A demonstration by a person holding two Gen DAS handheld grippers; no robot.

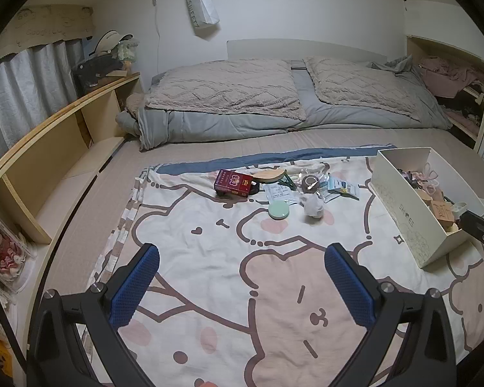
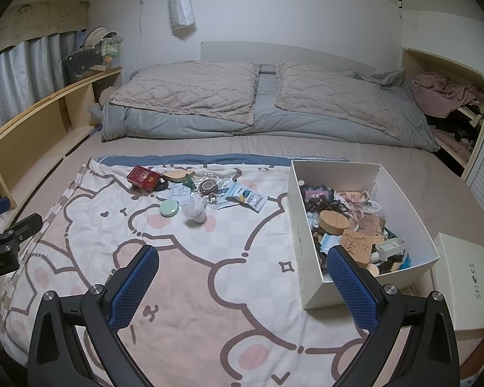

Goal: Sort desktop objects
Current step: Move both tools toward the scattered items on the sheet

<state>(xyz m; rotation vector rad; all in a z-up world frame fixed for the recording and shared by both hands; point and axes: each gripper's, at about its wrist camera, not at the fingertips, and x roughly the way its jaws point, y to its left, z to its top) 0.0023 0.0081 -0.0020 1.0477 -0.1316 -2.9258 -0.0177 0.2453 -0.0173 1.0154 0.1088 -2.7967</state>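
Left tool (image 1: 242, 277), right tool (image 2: 242, 277): blue pads spread wide, empty, above cartoon-bear bedsheet (image 1: 274, 306). Red rectangular carton (image 1: 234, 183), mint round compact (image 1: 279, 210), clear sachets (image 2: 242, 195): clustered mid-sheet. White cardboard shoebox (image 2: 309, 258): right, full of oddments.

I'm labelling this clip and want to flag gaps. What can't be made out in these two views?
- Lower contents of the white box: right wrist view, buried under the top items.
- Box interior: left wrist view, mostly behind its near wall.
- Print on the red packet: both views, too small.
- Right hand-held gripper: left wrist view, cut by the edge.
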